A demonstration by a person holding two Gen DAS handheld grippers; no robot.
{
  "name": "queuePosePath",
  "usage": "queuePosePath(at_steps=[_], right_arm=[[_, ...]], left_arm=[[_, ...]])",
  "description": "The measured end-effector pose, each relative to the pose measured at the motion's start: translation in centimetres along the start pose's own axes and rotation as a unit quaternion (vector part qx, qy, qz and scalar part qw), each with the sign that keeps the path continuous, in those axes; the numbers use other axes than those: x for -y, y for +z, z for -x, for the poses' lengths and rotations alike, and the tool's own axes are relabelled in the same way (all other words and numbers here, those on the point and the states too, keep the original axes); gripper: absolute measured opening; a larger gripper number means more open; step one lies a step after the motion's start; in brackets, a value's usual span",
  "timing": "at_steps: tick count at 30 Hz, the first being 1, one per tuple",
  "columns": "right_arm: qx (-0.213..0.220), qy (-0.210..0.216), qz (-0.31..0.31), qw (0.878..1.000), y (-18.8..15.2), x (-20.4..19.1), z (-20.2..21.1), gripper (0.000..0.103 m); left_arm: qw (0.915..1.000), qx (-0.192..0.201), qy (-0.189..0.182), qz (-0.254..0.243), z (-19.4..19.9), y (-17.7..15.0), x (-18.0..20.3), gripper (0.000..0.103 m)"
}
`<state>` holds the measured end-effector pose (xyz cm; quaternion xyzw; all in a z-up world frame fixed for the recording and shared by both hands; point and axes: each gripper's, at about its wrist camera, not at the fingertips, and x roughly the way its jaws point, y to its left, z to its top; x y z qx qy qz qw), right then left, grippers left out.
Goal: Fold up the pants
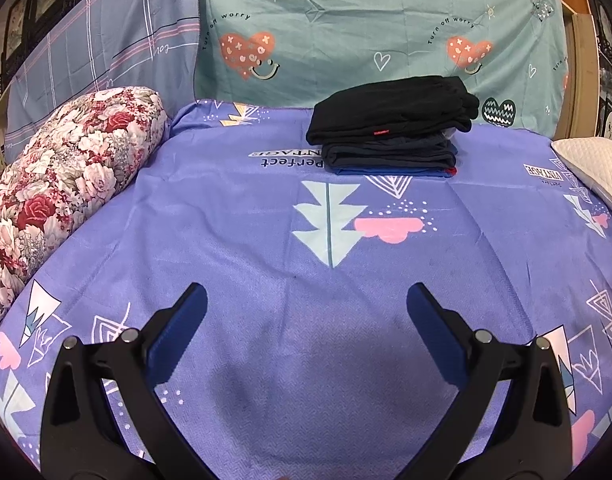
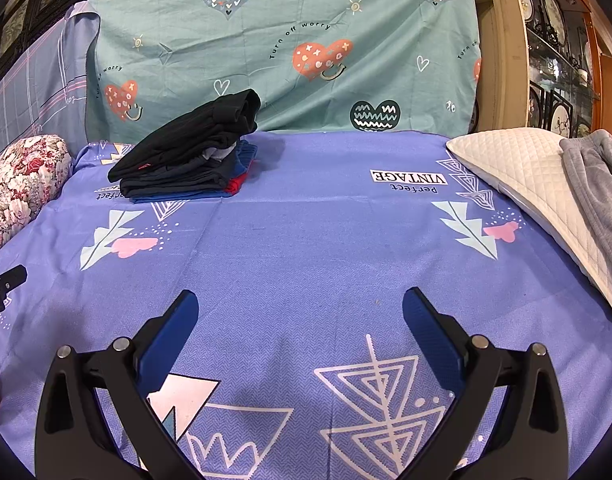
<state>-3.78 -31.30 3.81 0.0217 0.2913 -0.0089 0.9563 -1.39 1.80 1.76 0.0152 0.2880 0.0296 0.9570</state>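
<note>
**Inspector:** While your left gripper (image 1: 306,300) hangs over the purple printed bedsheet (image 1: 234,208), its blue-padded jaws stand wide apart with nothing between them. Your right gripper (image 2: 300,304) shows the same: spread wide, holding nothing.

**Operator:** And the pants?

**Inspector:** You have a stack of folded dark garments (image 1: 389,128) at the far side of the sheet, against the teal heart-print cloth (image 1: 345,24). Black folded pants (image 2: 186,144) lie on top, darker and blue pieces beneath. Both grippers sit well apart from that stack.

**Operator:** Anything else?

**Inspector:** A red-and-white floral bolster (image 1: 50,188) lies at your left; a white quilted pillow (image 2: 517,168) with a grey fleece garment (image 2: 597,184) draped on it lies at your right.
</note>
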Motion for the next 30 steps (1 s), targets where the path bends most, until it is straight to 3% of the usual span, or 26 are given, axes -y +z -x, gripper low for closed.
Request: queuePosePath(at_steps=[6, 19, 30], right_arm=[[0.001, 0.000, 0.000, 1.000, 0.0, 0.0, 0.0, 0.102], [-0.001, -0.001, -0.001, 1.000, -0.1, 0.1, 0.0, 0.102], [-0.002, -0.001, -0.001, 1.000, -0.1, 0.1, 0.0, 0.102]], left_arm=[[0.9998, -0.013, -0.005, 0.012, -0.4, 0.0, -0.4, 0.101], [0.9999, 0.002, 0.002, 0.017, 0.0, 0.2, -0.7, 0.101], [0.9992, -0.022, -0.010, 0.033, -0.9, 0.0, -1.3, 0.101]])
